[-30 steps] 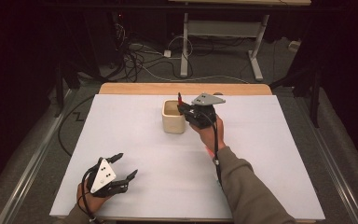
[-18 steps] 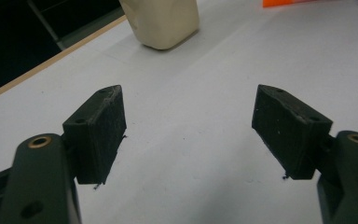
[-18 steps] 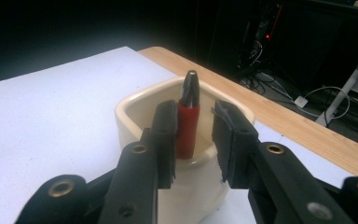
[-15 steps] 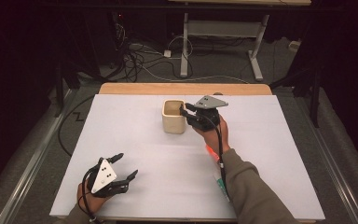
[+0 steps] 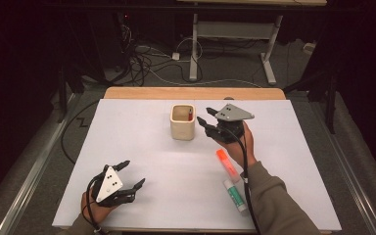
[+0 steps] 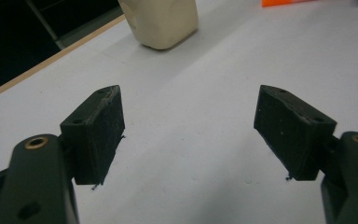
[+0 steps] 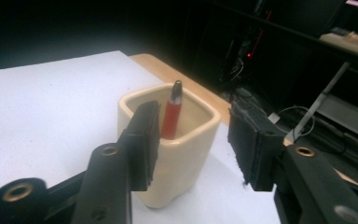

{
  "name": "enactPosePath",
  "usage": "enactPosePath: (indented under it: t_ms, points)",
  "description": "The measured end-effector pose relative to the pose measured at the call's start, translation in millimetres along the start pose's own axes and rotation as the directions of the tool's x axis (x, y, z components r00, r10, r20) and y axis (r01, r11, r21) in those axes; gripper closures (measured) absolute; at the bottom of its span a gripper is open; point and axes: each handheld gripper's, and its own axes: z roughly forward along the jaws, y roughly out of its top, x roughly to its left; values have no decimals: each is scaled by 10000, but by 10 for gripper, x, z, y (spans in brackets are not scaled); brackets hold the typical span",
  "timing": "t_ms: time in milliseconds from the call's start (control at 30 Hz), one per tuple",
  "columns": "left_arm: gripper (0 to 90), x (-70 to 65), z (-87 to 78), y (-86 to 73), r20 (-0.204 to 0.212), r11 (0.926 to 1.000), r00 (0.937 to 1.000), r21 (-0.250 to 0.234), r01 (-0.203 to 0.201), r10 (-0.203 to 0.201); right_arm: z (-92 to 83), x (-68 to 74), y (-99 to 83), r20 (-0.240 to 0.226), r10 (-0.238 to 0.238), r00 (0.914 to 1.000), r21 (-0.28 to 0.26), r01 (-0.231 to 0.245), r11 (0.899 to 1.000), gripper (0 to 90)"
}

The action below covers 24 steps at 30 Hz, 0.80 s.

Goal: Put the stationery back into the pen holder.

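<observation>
Left gripper (image 5: 133,175) near table's (image 5: 142,147) front-left corner, jaws wide apart, empty. Cream cup (image 5: 182,122) mid-table, red pen (image 7: 171,111) upright inside. Right gripper (image 5: 206,116) just beside cup, jaws apart, empty. Orange marker (image 5: 227,164), glue stick (image 5: 236,195) lie nearer front.

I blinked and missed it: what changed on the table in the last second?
The right tongs drew back from the cup, open and empty, leaving a red pen standing inside. The left tongs stayed open near the table's front edge; the cup did not move.
</observation>
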Motion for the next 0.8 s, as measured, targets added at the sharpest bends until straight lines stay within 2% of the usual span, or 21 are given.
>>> enactPosePath:
  t_ms: [133, 233, 367, 533, 667, 800]
  points:
    - [236, -5, 7, 2, 7, 10000, 10000, 25, -19, 19, -110, -5, 6, 0, 1, 10000, -58, -1, 10000, 488]
    - [236, -10, 10, 3, 20, 10000, 10000, 53, -46, 46, -213, 6, 11, 185, -57, 9998, -117, 59, 9999, 434]
    - [235, -14, 8, 4, 30, 10000, 10000, 56, -71, 71, -357, 51, -19, 312, -128, 9994, 21, 127, 9999, 358]
    - [233, -20, 23, 5, 12, 9997, 9999, 169, -147, 146, -448, 80, -50, 363, -277, 9990, 177, 271, 9995, 316]
    - [221, -27, 25, 7, 40, 9997, 9999, 172, -159, 159, -511, 93, -111, 332, -5, 9995, 372, -7, 9993, 274]
    - [221, -27, 27, 6, -32, 9994, 9997, 261, -236, 237, -577, 126, -172, 191, 129, 9997, 660, -141, 9977, 270]
